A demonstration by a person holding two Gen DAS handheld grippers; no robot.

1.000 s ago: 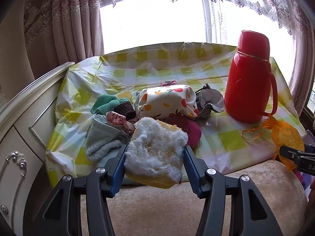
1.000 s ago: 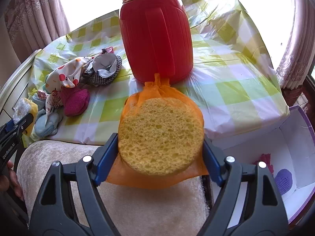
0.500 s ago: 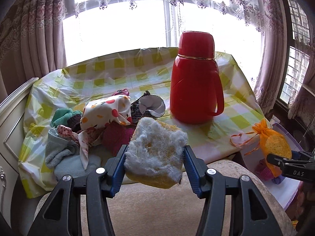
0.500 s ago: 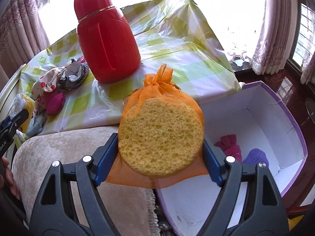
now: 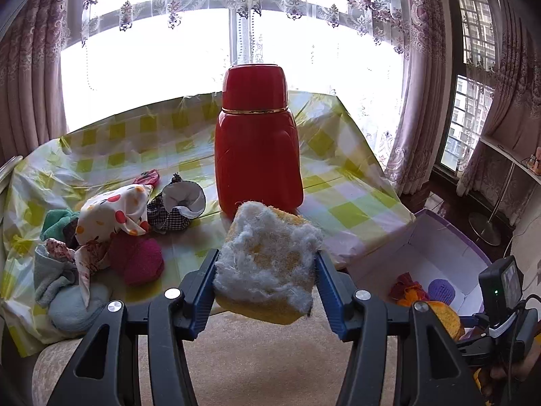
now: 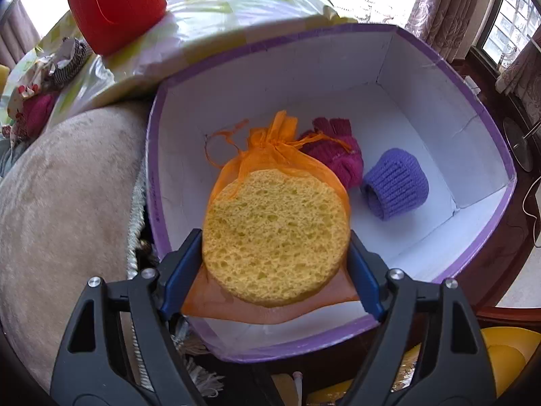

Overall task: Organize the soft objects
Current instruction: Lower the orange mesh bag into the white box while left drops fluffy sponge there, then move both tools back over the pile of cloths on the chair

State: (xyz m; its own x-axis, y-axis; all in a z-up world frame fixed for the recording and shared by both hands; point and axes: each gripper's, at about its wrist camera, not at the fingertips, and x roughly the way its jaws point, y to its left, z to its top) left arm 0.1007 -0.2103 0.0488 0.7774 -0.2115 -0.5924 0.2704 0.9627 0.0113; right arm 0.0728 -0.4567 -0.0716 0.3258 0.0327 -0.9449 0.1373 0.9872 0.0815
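Soft objects partly sorted: pink knit (image 6: pixel 333 155) and purple knit (image 6: pixel 395 182) already in the box (image 6: pixel 480 155). Right tongs (image 6: pixel 275 237) clamped on the bagged round sponge (image 6: pixel 275 237) above the box, left tongs (image 5: pixel 267 267) gripping a fluffy yellow sponge (image 5: pixel 267 260). Still waiting on the worktop (image 5: pixel 348 216): a pile of cloths and socks (image 5: pixel 101 237)

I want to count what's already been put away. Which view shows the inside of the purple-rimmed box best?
The right wrist view: it looks down into the box, showing a magenta knit and a purple knit. The left wrist view catches only its corner at the right edge.
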